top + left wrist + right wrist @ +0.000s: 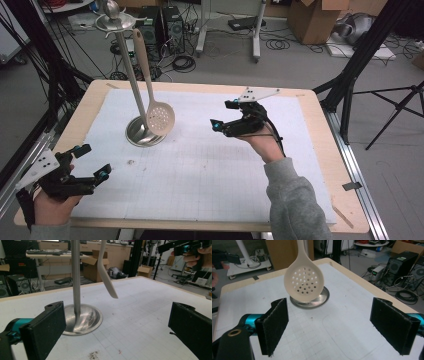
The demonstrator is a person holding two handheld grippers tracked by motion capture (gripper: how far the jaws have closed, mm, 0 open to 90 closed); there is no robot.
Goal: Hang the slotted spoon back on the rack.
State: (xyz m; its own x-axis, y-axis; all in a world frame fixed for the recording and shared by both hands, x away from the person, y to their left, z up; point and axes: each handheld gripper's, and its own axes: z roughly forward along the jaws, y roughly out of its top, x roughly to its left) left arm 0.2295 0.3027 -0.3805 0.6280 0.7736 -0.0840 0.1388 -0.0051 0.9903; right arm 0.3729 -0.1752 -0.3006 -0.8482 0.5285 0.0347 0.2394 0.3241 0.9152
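A steel utensil stand (142, 132) with a round base and a tall pole stands on the mat at back left. A beige slotted spoon (161, 119) hangs from its top hooks, its perforated bowl just above the base. My left gripper (94, 161) is open near the table's front left corner, well short of the stand. In the left gripper view its jaws (117, 335) frame the base (85, 320) and the spoon (106, 275). My right gripper (222, 115) is open to the right of the spoon. In the right gripper view it (332, 325) faces the spoon bowl (304, 281), empty.
A white gridded mat (200, 165) covers the wooden table (320, 150). On the floor beyond lie cables, computer towers (160, 25) and cardboard boxes (320, 17). Black frame legs and a tripod (395, 100) stand at the right.
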